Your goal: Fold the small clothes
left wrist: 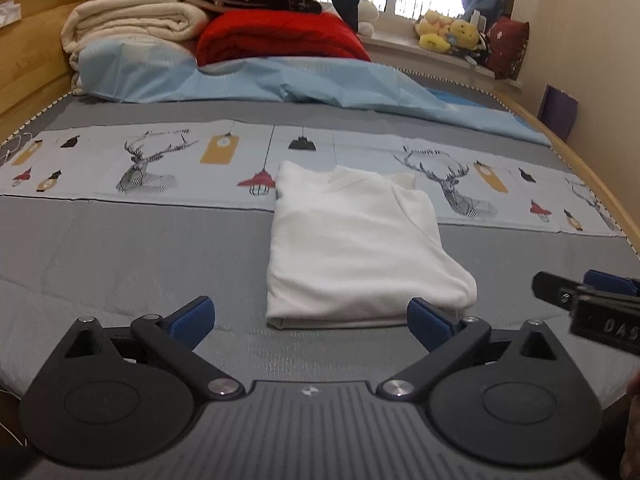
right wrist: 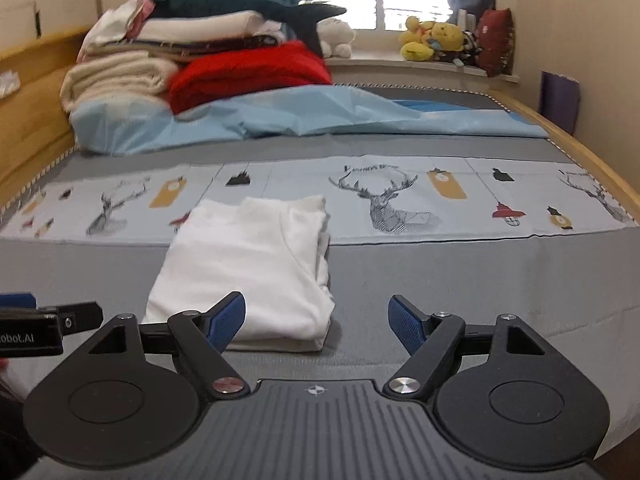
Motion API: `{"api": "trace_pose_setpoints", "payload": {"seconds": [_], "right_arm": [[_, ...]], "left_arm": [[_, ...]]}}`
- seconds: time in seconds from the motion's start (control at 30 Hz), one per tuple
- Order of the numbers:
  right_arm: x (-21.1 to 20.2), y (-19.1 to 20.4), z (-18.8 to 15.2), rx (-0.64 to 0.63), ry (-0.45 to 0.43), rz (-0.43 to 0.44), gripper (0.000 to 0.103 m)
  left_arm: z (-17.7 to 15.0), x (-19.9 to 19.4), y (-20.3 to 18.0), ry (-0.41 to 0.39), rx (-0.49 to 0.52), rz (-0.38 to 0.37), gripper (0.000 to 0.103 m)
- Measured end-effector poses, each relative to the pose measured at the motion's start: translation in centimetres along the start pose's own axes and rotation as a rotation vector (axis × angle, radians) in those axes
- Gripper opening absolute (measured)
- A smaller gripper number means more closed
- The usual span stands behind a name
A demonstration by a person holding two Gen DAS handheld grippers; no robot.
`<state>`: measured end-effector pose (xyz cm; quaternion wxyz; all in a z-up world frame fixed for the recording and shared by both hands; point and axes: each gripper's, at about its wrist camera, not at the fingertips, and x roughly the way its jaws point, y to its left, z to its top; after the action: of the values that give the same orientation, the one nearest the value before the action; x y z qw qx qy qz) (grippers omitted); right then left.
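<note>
A small white garment (left wrist: 352,248) lies folded into a rectangle on the grey bed cover (left wrist: 120,264), flat and free of both grippers. My left gripper (left wrist: 310,322) is open just in front of the garment's near edge, blue pads (left wrist: 194,320) wide apart, nothing between them. The right gripper pokes in at that view's right edge (left wrist: 588,300). In the right wrist view the same white garment (right wrist: 248,264) sits to the left of centre. My right gripper (right wrist: 318,322) is open over the bed, its left pad (right wrist: 228,320) in front of the garment's near edge, holding nothing.
A printed strip with deer and lamps (left wrist: 160,160) crosses the bed behind the garment. Further back lie a light blue sheet (left wrist: 280,80), a red blanket (left wrist: 280,40) and stacked cream bedding (left wrist: 132,24). Wooden bed frame (left wrist: 24,68) at left; plush toys (right wrist: 436,40) on the windowsill.
</note>
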<state>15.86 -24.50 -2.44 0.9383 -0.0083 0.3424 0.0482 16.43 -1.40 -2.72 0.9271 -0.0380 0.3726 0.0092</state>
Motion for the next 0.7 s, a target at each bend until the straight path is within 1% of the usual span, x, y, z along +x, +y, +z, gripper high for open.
{"api": "trace_pose_setpoints", "payload": {"seconds": [0.13, 0.23, 0.5, 0.7], "right_arm": [[0.4, 1.4, -0.3, -0.093, 0.006, 0.000, 0.080], [0.6, 1.9, -0.3, -0.121, 0.008, 0.002, 0.080], [0.9, 2.1, -0.1, -0.116, 0.018, 0.002, 0.080], [0.9, 1.8, -0.1, -0.108, 0.017, 0.003, 0.080]], "left_arm": [[-0.4, 0.4, -0.5, 0.008, 0.014, 0.009, 0.102], [-0.4, 0.6, -0.8, 0.014, 0.015, 0.000, 0.102], [-0.7, 0.8, -1.5, 0.024, 0.022, -0.030, 0.102], [-0.7, 1.3, -1.5, 0.044, 0.017, -0.032, 0.102]]}}
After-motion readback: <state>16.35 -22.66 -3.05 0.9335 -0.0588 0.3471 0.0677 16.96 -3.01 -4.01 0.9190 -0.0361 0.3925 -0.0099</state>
